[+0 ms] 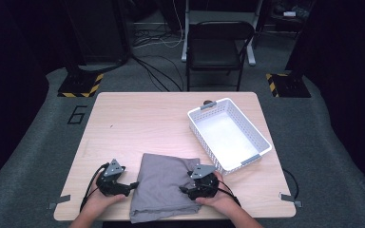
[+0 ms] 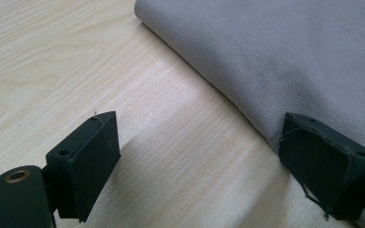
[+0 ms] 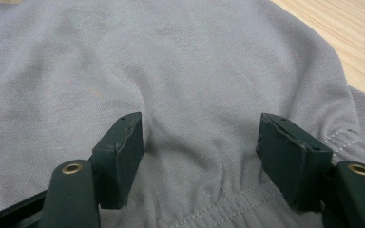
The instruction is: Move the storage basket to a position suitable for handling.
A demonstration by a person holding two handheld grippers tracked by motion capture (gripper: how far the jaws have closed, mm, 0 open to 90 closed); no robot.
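- The left gripper (image 1: 134, 184) is released, its 2 jaws spread wide with bare table (image 1: 138, 118) between them; in the left gripper view one pad sits right at the folded edge of the grey cloth (image 2: 285, 52), the other over wood.
- The right gripper (image 1: 184, 191) is also spread open, holding nothing; in the right gripper view its jaws straddle the cloth (image 3: 171, 71) near a stitched hem, and I cannot tell if the pads touch it.
- The cloth (image 1: 164, 185) lies folded at the table's 6 o'clock edge, between the 2 grippers.
- A white basket (image 1: 261, 137) stands at about 2 o'clock from the cloth, just beside its far corner.
- Beyond the table, at 12 o'clock, a black folding chair (image 1: 221, 47) stands on the floor.
- Both hands come in from the near edge, left hand (image 1: 100, 202) at 9 o'clock of the cloth, right hand (image 1: 221, 199) at 3 o'clock, grippers pointing inward at each other.
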